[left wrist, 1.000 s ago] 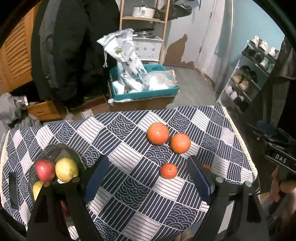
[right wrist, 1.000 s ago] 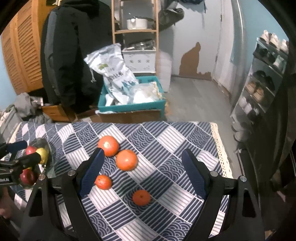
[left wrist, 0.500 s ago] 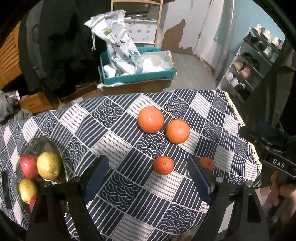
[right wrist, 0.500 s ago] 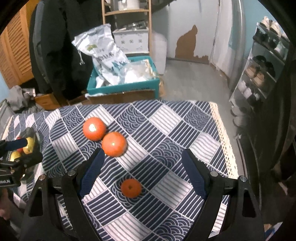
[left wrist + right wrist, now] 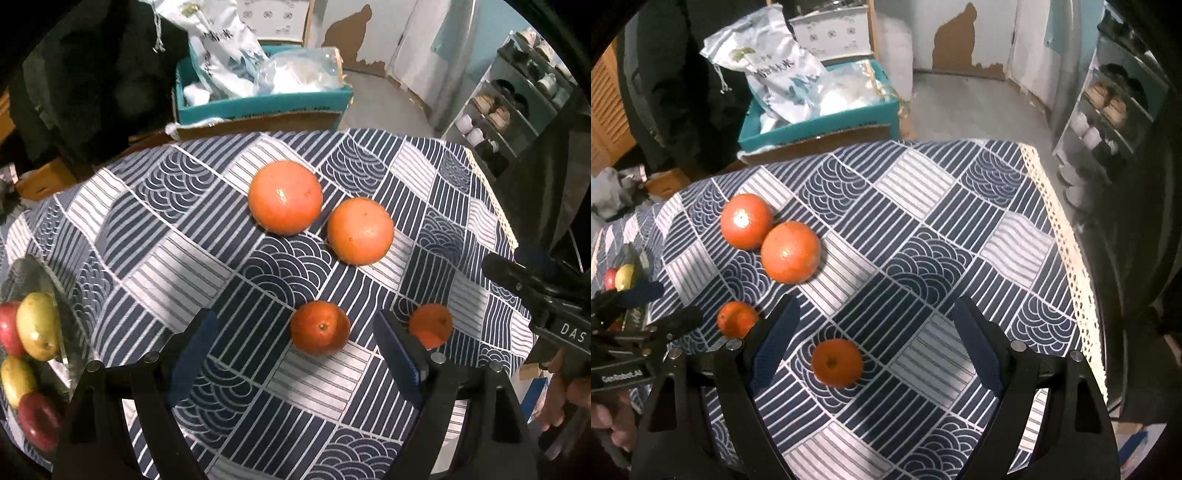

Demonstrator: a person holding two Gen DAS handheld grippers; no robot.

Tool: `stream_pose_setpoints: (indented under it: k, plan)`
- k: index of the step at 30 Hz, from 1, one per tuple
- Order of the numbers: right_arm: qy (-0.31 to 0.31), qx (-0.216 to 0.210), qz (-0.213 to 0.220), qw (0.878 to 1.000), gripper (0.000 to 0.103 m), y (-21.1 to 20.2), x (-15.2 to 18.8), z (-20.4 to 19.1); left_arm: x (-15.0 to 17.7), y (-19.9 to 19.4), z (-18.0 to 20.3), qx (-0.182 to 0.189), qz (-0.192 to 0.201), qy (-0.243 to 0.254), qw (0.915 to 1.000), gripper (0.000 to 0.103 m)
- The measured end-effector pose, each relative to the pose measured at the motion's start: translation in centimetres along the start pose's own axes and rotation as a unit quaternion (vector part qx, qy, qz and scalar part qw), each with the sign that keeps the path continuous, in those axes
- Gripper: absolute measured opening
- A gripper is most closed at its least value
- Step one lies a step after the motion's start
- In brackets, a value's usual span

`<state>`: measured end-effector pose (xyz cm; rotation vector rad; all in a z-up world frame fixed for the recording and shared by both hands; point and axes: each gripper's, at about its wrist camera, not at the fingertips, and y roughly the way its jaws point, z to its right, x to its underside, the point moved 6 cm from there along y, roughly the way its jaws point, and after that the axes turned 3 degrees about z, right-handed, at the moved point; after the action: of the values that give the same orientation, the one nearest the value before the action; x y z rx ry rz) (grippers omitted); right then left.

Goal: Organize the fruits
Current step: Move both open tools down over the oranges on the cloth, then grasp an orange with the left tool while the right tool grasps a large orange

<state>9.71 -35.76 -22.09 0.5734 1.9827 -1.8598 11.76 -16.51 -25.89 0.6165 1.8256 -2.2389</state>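
Two large oranges [image 5: 284,197] [image 5: 360,230] lie side by side on the patterned tablecloth [image 5: 177,236]. Nearer me are two small mandarins [image 5: 319,327] [image 5: 430,325]. My left gripper [image 5: 295,347] hangs open above the left mandarin, nothing between its blue pads. In the right wrist view my right gripper [image 5: 875,343] is open over the other mandarin [image 5: 836,362], not touching it; the large oranges [image 5: 746,220] [image 5: 790,251] lie further left. A glass bowl [image 5: 22,269] at the left edge holds red and yellow fruit [image 5: 38,325].
The right gripper's body [image 5: 543,295] shows at the right of the left wrist view; the left gripper's body [image 5: 635,328] at the left of the right one. Behind the table stand a teal box [image 5: 820,118] of bags, a dark coat and a shoe rack [image 5: 509,99]. The lace table edge [image 5: 1067,236] runs right.
Both grippers have sunk toward the table and tilted further down, so the oranges and mandarins look larger. Each mandarin now lies nearer between a gripper's fingers. Both jaws stay equally wide.
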Motion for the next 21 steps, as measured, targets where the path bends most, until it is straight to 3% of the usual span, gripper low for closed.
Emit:
stream_pose_setpoints:
  k: [13,19,21]
  plan:
    - [0.016,0.005,-0.027,1.000,0.085,2.5,1.1,0.8,1.4,4.6,0.8,-0.010,-0.036,0.026,0.9990,0.087]
    - [0.017,0.006,-0.033,0.999,0.085,3.0,1.3,0.8,1.8,5.7,1.3,-0.005,-0.046,0.045,0.9979,0.071]
    - [0.017,0.004,-0.034,0.999,0.085,3.0,1.3,0.7,2.0,6.1,1.6,0.001,-0.051,0.051,0.9974,0.060]
